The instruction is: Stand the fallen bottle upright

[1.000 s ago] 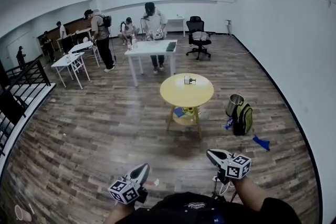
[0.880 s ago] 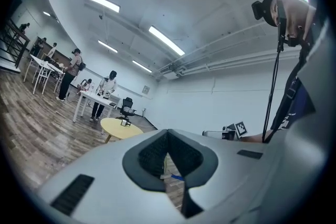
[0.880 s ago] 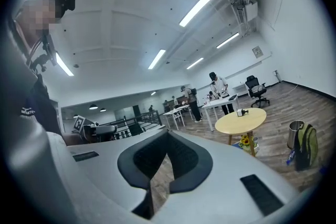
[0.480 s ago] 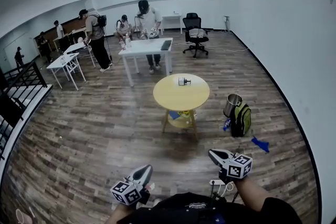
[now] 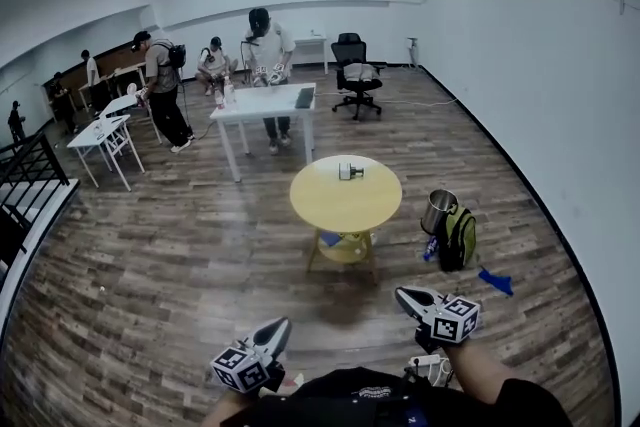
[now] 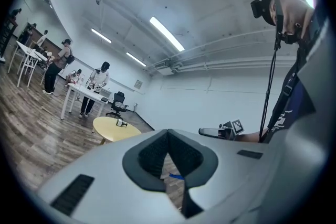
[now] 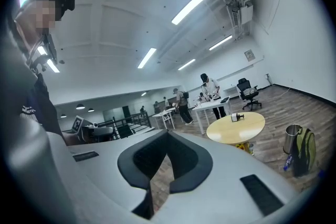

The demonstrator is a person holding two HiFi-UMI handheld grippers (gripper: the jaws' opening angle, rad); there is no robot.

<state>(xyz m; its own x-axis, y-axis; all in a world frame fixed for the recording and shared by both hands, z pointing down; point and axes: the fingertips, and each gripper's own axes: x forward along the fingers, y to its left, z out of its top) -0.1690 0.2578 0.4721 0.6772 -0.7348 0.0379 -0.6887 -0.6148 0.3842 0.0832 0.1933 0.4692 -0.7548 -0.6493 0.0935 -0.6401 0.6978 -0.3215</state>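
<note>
Left gripper: near left, held low; jaws pressed together, nothing between them.
Bottle: small, lying on its side toward the far edge of the round yellow table, centre.
Right gripper: near right; jaws pressed together, empty.
Change: the table looks nearer than a second ago, still well apart from both grippers.
Meaning: probably still the approach; bottle untouched.

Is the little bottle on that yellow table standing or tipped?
Tipped: the small clear bottle lies sideways on the round yellow table.
</note>
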